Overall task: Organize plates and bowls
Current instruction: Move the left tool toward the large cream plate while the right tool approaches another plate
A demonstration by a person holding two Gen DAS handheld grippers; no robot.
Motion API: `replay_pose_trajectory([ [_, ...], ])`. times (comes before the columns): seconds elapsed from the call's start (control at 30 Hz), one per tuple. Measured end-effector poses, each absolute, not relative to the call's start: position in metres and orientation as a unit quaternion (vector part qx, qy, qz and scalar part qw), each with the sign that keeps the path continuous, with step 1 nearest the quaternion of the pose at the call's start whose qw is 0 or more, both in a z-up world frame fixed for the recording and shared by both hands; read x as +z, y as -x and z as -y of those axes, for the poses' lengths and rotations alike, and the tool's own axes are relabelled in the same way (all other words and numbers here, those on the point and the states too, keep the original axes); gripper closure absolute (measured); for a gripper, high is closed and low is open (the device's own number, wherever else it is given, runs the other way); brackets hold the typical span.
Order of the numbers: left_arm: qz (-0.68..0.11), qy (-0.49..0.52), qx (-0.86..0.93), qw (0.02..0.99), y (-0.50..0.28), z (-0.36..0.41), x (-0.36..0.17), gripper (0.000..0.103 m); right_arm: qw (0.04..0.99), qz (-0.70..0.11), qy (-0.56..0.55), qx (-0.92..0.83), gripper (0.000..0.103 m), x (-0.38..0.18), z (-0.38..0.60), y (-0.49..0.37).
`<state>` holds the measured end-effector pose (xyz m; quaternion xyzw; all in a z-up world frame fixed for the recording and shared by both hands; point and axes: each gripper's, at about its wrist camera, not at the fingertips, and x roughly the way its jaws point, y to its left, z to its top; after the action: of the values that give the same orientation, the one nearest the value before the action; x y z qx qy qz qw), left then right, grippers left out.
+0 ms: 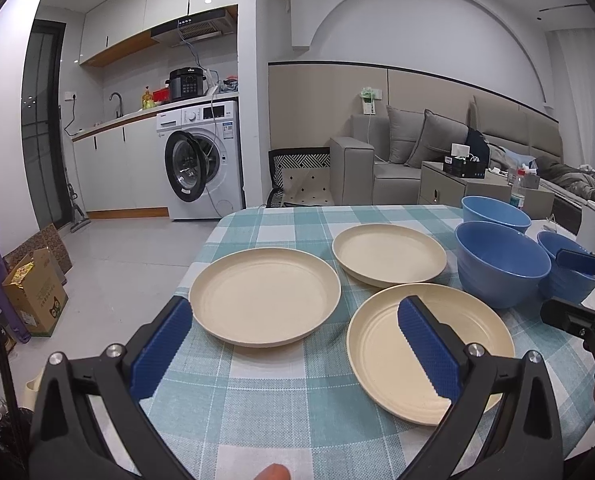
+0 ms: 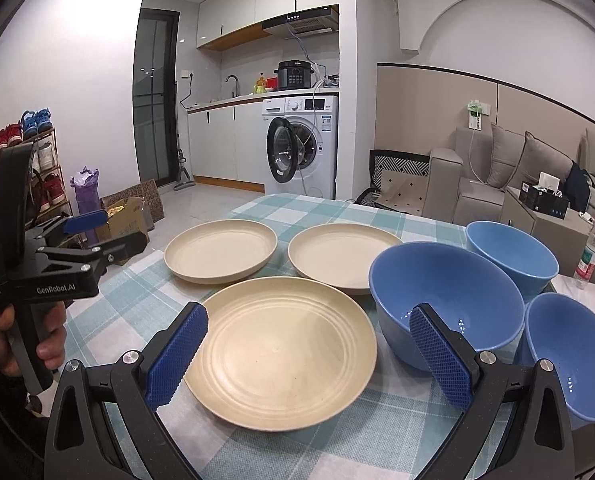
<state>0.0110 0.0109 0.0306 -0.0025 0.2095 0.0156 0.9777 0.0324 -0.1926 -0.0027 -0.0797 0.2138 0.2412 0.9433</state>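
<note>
Three cream plates and three blue bowls sit single-layer on the checked tablecloth [image 1: 257, 408], nothing stacked yet, so sorting looks unstarted. In the left wrist view: left plate [image 1: 264, 295] mid-frame, far plate [image 1: 389, 254] upper centre, near plate [image 1: 429, 350] lower right. Bowls cluster at the right edge: big bowl [image 1: 501, 262], far bowl [image 1: 493, 210], small bowl [image 1: 565, 272]. Plates grouped apart from bowls, probably laid out by type so each set nests into one pile.

Left gripper [image 1: 297, 344] has its jaws spread wide, empty, hovering low over the gap between left plate and near plate; likely lining up on a plate rim. Right gripper [image 2: 309, 356] is likewise spread and empty, framing the near plate and the big bowl's front wall. A hand [image 2: 25, 340] at the lower left of the right wrist view grips the left tool's handle.

Plates are shallow with low rims, so a rim pinch is the probable grasp.
</note>
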Motion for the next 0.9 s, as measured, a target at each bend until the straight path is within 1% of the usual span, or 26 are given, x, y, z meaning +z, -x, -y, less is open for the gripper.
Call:
replay_pose_trajectory([
  [0.33,-0.238,0.032,0.032,0.97,-0.025,-0.027,0.027,0.0,0.943,-0.222,0.081,0.234,0.0,0.009,0.184,-0.051],
  [0.53,-0.235,0.01,0.056,0.97,-0.031,-0.028,0.026,0.0,0.941,-0.23,0.084,0.235,0.0,0.012,0.173,-0.067],
  [0.9,-0.262,0.051,0.047,0.963,-0.051,-0.059,0.026,0.0,0.931,-0.253,0.09,0.248,0.0,0.02,0.141,-0.099],
])
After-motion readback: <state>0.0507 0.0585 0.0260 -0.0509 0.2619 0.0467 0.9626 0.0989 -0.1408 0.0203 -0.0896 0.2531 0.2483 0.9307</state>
